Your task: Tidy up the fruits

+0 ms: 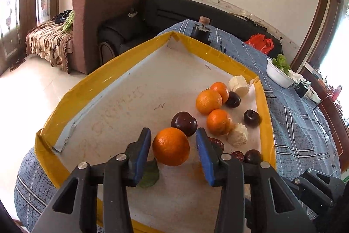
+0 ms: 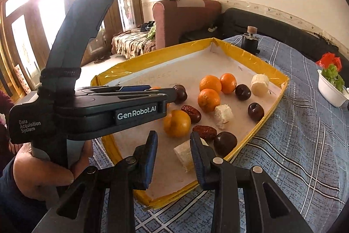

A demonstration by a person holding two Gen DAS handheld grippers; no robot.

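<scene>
The left claw (image 1: 173,153) stood released around an orange (image 1: 170,146) on the yellow-rimmed tray (image 1: 91,88), its pads clear of the peel on both sides. The right claw (image 2: 173,153) stood released near a white fruit piece (image 2: 183,154) by the tray's near edge. Other oranges, dark plums and dates lay grouped nearby.

**Where the fruit lies on your tray**

Your tray (image 1: 91,88) sits on the table (image 1: 301,123), its fruit crowded toward the right side. In your left wrist view, one orange (image 1: 170,146) lies nearest you between the left tongs (image 1: 173,154), a plum (image 1: 183,123) just behind it. Three more oranges (image 1: 208,102) cluster farther back. In your right wrist view, a banana piece (image 2: 184,155) lies between the right tongs (image 2: 174,158). A bowl (image 1: 278,75) stands on the table, right of the tray.
</scene>
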